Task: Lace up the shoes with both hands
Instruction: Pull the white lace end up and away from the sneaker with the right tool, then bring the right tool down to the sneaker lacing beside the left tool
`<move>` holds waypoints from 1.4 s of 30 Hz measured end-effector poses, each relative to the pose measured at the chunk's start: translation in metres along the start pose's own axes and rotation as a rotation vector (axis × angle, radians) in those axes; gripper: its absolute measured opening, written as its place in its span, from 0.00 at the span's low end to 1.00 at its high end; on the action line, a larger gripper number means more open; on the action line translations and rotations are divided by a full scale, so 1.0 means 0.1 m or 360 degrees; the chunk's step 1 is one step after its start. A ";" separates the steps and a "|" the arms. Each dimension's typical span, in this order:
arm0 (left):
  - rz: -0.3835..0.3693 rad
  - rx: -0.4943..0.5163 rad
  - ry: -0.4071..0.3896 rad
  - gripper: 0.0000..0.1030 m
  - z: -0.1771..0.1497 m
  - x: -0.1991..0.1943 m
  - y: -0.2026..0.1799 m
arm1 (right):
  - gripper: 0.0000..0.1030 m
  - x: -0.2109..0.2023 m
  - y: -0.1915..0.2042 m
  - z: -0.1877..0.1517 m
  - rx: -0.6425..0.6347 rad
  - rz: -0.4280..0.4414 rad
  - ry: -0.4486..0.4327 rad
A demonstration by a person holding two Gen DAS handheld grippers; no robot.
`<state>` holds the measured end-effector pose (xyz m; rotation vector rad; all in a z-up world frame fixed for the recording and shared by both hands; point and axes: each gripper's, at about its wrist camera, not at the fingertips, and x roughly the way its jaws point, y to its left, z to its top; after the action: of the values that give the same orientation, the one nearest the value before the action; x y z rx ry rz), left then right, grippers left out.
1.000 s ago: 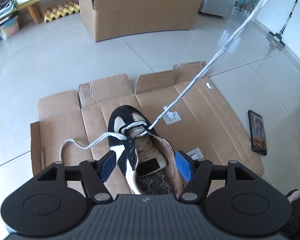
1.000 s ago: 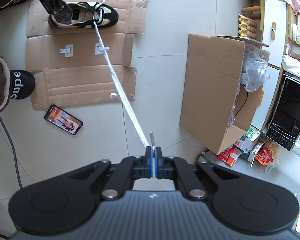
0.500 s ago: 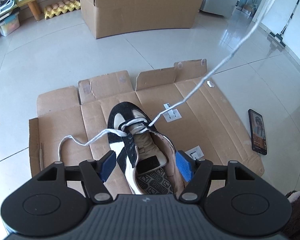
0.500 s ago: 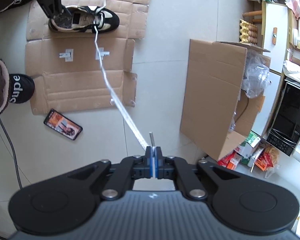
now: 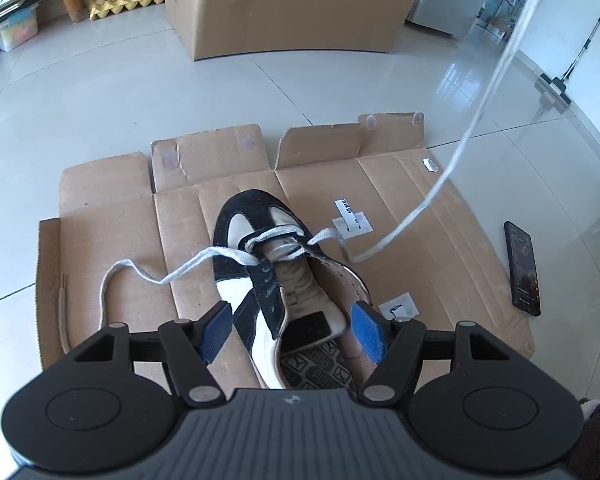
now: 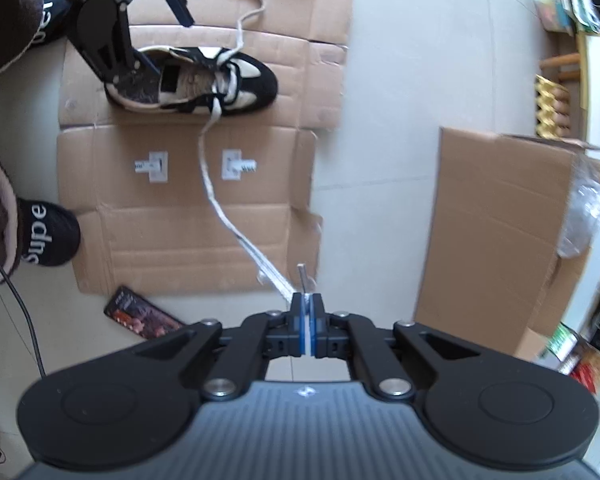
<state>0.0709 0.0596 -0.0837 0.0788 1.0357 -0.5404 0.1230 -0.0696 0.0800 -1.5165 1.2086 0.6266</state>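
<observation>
- Right gripper (image 6: 308, 326): pads clenched on the white shoelace (image 6: 210, 184) near its end; the aglet tip pokes up past the pads.
- From there the lace runs in a slack curve toward the upper left of the frame, to the shoe's eyelets.
- Left gripper (image 5: 292, 330): jaws spread wide, gripping nothing, straddling the heel opening of the black-and-white shoe (image 5: 276, 276).
- Shoe lies on flattened cardboard (image 5: 108, 208), toe pointing away, centre of the left view.
- The other lace end lies loose on the cardboard, lower left.
- A phone (image 5: 522, 268) rests on the floor at the right edge.
</observation>
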 end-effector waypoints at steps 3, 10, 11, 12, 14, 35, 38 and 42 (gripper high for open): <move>-0.0018 0.0004 0.0010 0.65 0.00 0.06 0.02 | 0.02 0.16 0.02 0.14 -0.0008 0.0050 -0.0054; 0.0008 0.0031 0.0026 0.65 -0.02 0.14 0.10 | 0.02 0.45 0.13 0.42 0.0031 0.0202 -0.0227; 0.0000 0.0029 0.0022 0.65 -0.03 0.14 0.12 | 0.02 0.50 0.15 0.45 0.0049 0.0230 -0.0255; -0.0006 0.0036 0.0016 0.65 -0.03 0.14 0.12 | 0.02 0.56 0.17 0.48 0.0067 0.0258 -0.0284; -0.0003 0.0075 -0.0001 0.65 -0.03 0.16 0.11 | 0.02 0.66 0.20 0.54 0.0113 0.0330 -0.0344; 0.0164 0.0480 -0.0053 0.19 -0.05 0.44 -0.14 | 0.02 1.60 0.40 0.83 0.0797 0.0777 -0.0844; 0.0171 0.0430 -0.0072 0.15 -0.05 0.43 -0.09 | 0.02 1.69 0.41 0.83 0.0884 0.0825 -0.0880; 0.0168 0.0237 -0.0076 0.14 -0.05 0.40 0.08 | 0.02 1.79 0.42 0.86 0.0944 0.0861 -0.0901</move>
<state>0.0863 0.0527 -0.1210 0.2498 0.9383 -0.5205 0.1646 -0.0526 -0.1180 -0.4593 1.2021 0.8768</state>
